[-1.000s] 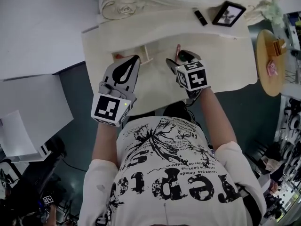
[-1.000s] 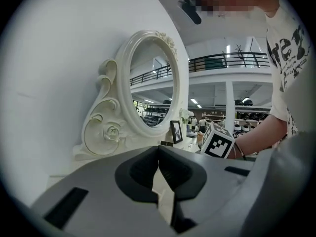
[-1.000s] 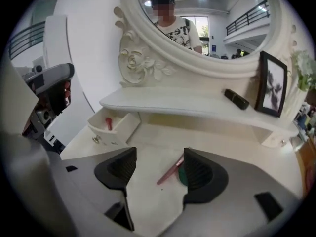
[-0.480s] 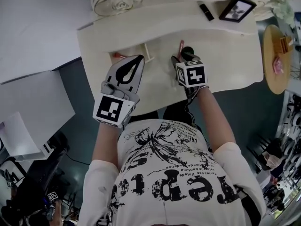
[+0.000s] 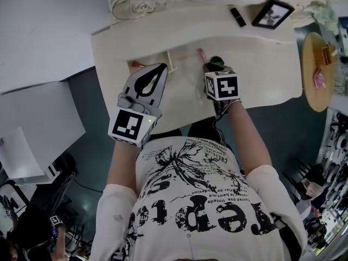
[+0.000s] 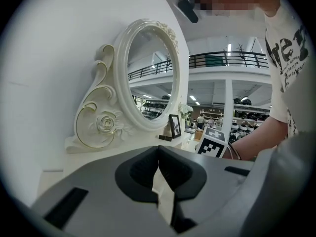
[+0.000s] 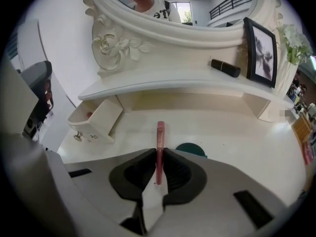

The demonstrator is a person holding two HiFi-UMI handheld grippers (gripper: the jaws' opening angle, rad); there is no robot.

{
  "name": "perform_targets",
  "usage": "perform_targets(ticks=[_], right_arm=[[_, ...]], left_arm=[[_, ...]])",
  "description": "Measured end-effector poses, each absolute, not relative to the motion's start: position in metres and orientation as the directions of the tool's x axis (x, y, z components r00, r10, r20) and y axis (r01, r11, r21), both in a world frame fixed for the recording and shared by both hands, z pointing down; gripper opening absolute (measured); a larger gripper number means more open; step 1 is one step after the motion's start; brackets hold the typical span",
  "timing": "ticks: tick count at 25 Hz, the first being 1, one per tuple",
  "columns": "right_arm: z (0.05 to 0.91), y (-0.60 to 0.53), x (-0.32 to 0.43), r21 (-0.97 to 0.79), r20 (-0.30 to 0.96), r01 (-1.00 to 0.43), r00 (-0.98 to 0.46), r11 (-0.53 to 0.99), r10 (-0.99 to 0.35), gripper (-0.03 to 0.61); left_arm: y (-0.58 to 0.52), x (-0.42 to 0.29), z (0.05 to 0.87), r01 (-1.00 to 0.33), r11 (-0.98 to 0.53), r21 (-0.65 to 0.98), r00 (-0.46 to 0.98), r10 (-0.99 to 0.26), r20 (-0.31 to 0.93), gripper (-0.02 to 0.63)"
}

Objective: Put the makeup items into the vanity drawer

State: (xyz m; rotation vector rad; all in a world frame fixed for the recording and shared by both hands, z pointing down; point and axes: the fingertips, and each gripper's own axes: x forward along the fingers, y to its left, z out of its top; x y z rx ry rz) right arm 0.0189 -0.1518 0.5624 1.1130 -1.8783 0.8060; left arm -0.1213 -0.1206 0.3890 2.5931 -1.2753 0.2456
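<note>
Right gripper: pointing steeply down at the cream vanity top. Jaws just closing, now narrow and pinched on a slim pink makeup stick. Stick on the top, gripped near its near end, far end poking out past the fingertips toward the ornate mirror frame. Print on the stick too small to read.

Left gripper: held roughly level over the front left of the top. Jaws together, nothing between them. Tips just beside the drawer in the head view.

Small drawer: pulled out at the left under the shelf, open, apart from the stick. Small red item inside.

Dark green round piece: on the top just right of the stick, partly hidden behind the right jaw.

Black lipstick tube: lying on the upper shelf, next to a black-framed picture propped upright. White flowers at far right.

Black-and-white square markers on both gripper cubes.

White T-shirt: black butterfly graphic and large black lettering, upside down in the head view, not readable with certainty.
</note>
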Motion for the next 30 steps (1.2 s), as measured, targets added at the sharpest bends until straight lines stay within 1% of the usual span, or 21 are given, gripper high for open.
perform_targets(ticks=[7,11,20,25,30], right_arm=[[0.516,-0.160,0.008,-0.095,0.816,-0.858,-0.358,0.504,-0.454,0.057],[0.487,-0.159,-0.011,-0.088,0.789,-0.807,-0.414,0.584,-0.453,0.057],[0.462,-0.127,-0.069,-0.090,0.783,-0.614,-0.530,0.784,-0.325,0.057],[0.456,-0.119,-0.103,-0.095,0.776,-0.503,-0.578,0.859,-0.253,0.057],[0.461,-0.112,-0.142,-0.114,0.779,-0.368,-0.610,0.923,-0.147,0.057]], left_arm=[[-0.117,-0.129,0.367,-0.817,-0.565,0.111,0.575,-0.790,0.211,0.014],[-0.109,-0.137,0.353,-0.840,-0.535,0.088,0.541,-0.818,0.192,0.014],[-0.074,-0.177,0.337,-0.917,-0.394,0.066,0.400,-0.900,0.174,0.014],[-0.060,-0.193,0.331,-0.948,-0.311,0.061,0.317,-0.933,0.171,0.014],[-0.046,-0.214,0.333,-0.975,-0.210,0.066,0.219,-0.958,0.185,0.014]])
